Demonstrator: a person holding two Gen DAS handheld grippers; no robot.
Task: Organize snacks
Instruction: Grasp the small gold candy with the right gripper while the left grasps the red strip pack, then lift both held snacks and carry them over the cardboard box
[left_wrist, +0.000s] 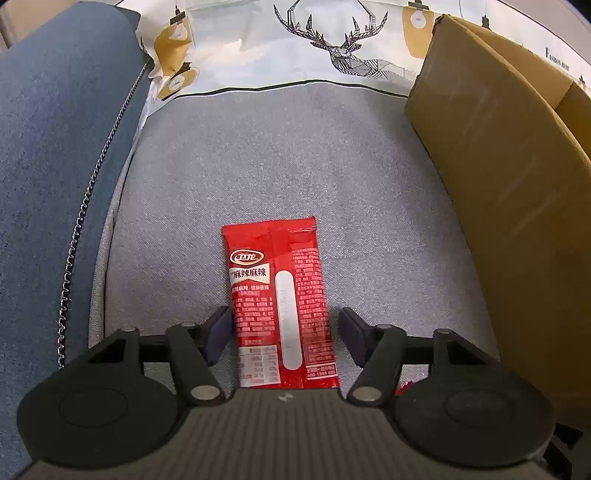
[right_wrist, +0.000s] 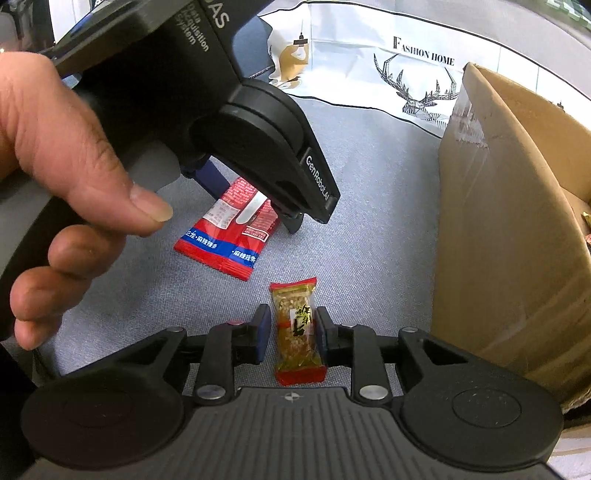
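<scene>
Straddling red packet (left_wrist: 280, 306), left gripper (left_wrist: 284, 332) jaws open.

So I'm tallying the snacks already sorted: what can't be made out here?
- Cardboard box contents: right wrist view, its wall hides nearly all.
- Red packet, near end: left wrist view, left gripper body covers it.
- Small snack bar label: too small to read.
</scene>
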